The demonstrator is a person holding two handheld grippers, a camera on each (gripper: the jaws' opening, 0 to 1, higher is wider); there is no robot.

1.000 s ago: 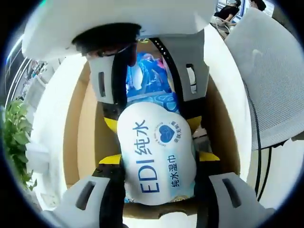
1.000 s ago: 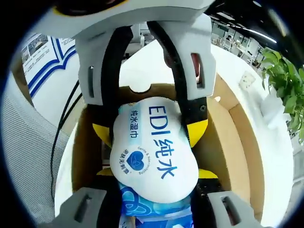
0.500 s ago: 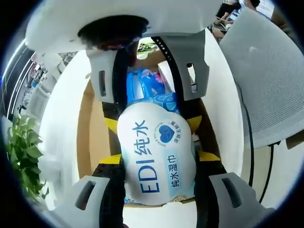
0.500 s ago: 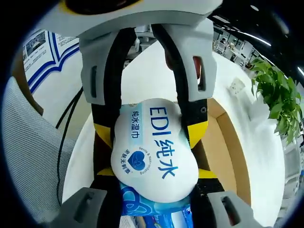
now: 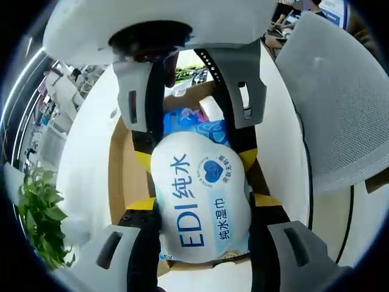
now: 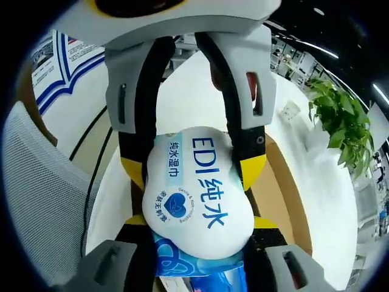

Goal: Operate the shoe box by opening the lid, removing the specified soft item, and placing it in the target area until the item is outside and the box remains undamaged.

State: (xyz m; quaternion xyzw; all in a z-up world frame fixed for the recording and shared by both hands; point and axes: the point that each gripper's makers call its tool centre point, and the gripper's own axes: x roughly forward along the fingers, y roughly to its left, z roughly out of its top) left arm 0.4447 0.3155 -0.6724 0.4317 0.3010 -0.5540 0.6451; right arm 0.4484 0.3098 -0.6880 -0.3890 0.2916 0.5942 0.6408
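A soft white pack of wet wipes [image 5: 200,182] with blue "EDI" print and a blue patterned wrapper is held in the air above the open brown shoe box [image 5: 121,176]. My left gripper [image 5: 203,202] is shut on its near end, yellow tips pressing both sides. My right gripper [image 5: 196,159] reaches in from the top and is shut on the far end. In the right gripper view the same pack [image 6: 194,201] sits between my right gripper [image 6: 200,221] and the left gripper [image 6: 193,169], with the shoe box [image 6: 281,188] below on the white table [image 6: 292,140].
A grey mesh chair [image 5: 340,109] stands beside the table, seen also as the chair [image 6: 42,194]. A green potted plant [image 5: 39,213] stands at the table's other side, the plant [image 6: 340,121]. A black cable [image 6: 97,152] runs by the chair.
Both grippers have risen with the pack still held between them. The box below looks smaller and farther away, and more of the white table shows around it.
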